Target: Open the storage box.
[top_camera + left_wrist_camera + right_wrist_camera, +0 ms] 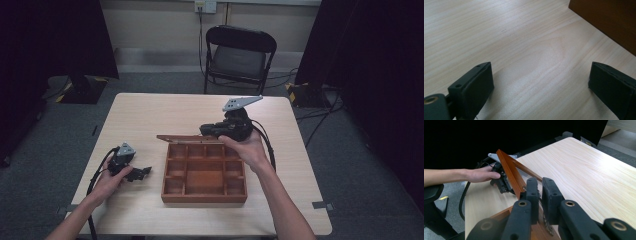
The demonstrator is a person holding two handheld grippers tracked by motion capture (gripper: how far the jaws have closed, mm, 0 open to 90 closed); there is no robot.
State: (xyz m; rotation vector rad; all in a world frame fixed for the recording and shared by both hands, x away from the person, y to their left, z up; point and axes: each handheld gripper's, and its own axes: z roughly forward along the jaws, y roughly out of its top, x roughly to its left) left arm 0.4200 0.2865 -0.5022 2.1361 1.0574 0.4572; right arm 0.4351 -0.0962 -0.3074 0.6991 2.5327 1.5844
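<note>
high view: one wooden box (204,174) with nine compartments sits mid-bench (150,112), its thin lid (187,138) raised at the far edge. right tongs (209,131) are clamped on that lid. left tongs (142,172) rest spread apart, empty, just beside the box.

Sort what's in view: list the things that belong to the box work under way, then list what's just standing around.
In the job:
- wooden compartment box
- its hinged lid, standing upright, with the shut jaws of the right gripper at its edge
- left gripper, jaws open, resting on the table beside the box

Just standing around:
- folding chair
- floor cables
</note>
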